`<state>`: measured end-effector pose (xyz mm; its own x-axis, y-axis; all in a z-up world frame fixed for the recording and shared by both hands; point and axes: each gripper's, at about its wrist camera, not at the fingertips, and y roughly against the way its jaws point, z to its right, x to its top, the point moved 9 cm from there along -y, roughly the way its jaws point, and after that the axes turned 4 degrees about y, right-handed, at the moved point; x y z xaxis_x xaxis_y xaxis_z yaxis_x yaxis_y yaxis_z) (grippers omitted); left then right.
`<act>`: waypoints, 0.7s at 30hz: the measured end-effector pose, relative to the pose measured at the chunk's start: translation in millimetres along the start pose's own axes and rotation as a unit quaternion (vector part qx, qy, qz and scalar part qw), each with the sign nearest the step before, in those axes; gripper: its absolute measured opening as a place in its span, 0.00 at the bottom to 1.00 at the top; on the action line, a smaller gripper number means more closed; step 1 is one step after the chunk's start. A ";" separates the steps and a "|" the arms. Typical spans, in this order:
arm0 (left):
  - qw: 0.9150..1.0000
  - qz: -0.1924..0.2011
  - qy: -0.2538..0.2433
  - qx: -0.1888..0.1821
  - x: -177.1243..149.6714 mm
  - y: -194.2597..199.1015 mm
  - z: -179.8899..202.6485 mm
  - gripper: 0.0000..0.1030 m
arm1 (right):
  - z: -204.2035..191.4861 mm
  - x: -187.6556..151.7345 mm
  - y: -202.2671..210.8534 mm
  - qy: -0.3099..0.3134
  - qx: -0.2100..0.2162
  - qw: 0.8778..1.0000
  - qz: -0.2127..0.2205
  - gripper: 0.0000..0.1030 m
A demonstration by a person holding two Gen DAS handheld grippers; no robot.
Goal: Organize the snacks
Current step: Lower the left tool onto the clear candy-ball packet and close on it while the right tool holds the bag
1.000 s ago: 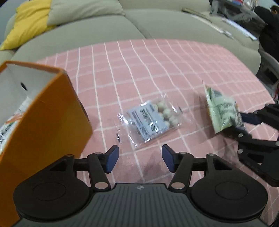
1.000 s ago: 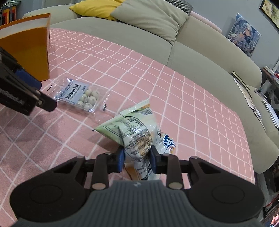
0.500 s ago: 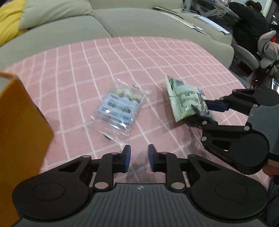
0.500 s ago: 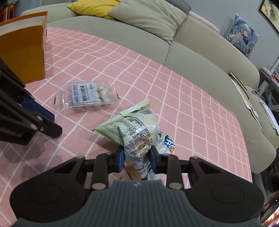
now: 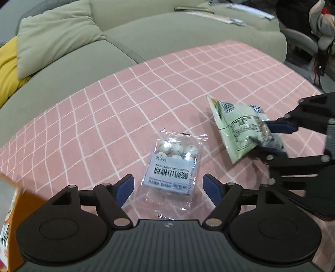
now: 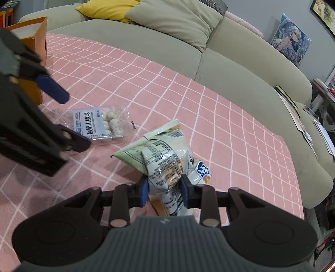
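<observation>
A clear packet of white balls (image 5: pixel 174 165) lies flat on the pink checked cloth (image 5: pixel 125 117). My left gripper (image 5: pixel 168 188) is open, its blue pads on either side of the packet's near end, just above it. My right gripper (image 6: pixel 164 190) is shut on a pale green snack bag (image 6: pixel 161 159), held tilted above the cloth. The bag (image 5: pixel 240 127) and right gripper (image 5: pixel 266 136) show at the right of the left wrist view. The packet (image 6: pixel 98 123) and left gripper (image 6: pixel 60 117) show at the left of the right wrist view.
An orange box (image 6: pixel 37 52) stands at the cloth's left end; its corner (image 5: pixel 12 226) is at my left side. A grey-green sofa (image 6: pixel 188 54) with a yellow cushion (image 6: pixel 106 8) and a beige one runs behind. Papers lie on the sofa's right end.
My left gripper opened wide and moved up to the packet of balls, which now lies between its pads. The right gripper keeps holding the green bag in about the same place.
</observation>
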<state>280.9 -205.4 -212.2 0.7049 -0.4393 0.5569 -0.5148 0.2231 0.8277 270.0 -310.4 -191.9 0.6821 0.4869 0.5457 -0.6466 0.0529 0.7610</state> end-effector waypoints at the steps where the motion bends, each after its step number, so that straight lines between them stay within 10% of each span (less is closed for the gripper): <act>1: 1.000 -0.002 -0.002 0.001 0.7 -2.2 -0.1 0.85 | 0.4 0.5 -0.4 -0.001 0.001 1.000 0.000 0.28; 21: 0.998 -0.037 0.050 -0.020 -10.6 -3.6 4.0 0.67 | -6.0 1.7 9.3 0.009 0.004 1.000 0.006 0.23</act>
<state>273.3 -204.9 -221.3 0.7863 -0.3674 0.4967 -0.4408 0.2297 0.8677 263.1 -303.8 -186.0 0.6679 0.5023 0.5492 -0.6525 0.0401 0.7567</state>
